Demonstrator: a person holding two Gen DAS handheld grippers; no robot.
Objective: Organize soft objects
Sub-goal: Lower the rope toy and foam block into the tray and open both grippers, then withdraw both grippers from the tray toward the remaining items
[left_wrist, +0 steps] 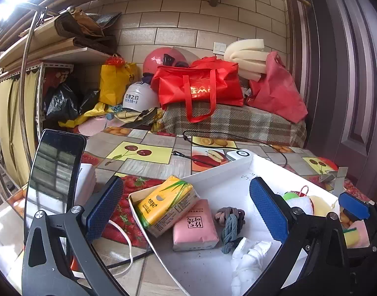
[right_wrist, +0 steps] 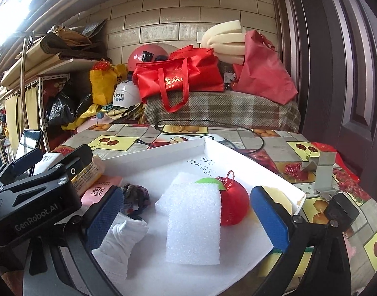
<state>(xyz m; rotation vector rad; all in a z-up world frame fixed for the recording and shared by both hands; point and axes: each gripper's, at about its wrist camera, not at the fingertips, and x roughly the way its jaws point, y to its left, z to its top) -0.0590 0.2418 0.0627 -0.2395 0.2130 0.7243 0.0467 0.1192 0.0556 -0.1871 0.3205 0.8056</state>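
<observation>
Foam sheet (right_wrist: 193, 222): in white tray (right_wrist: 151, 155), beside red ball (right_wrist: 234, 203) | light, squashy; pinch long edges | right gripper (right_wrist: 188, 219) wide open, empty | left gripper (left_wrist: 186, 212) likewise, over tissue packs (left_wrist: 168, 204).

"GenRobot.AI" on the left gripper (right_wrist: 35, 212) body (white print); "1201" on a white block (right_wrist: 49, 159).

Cluttered home storage corner, probably, tiled wall (left_wrist: 188, 19), piled red bag (left_wrist: 200, 86), helmets (left_wrist: 139, 96), fruit-print tablecloth (left_wrist: 144, 153)
</observation>
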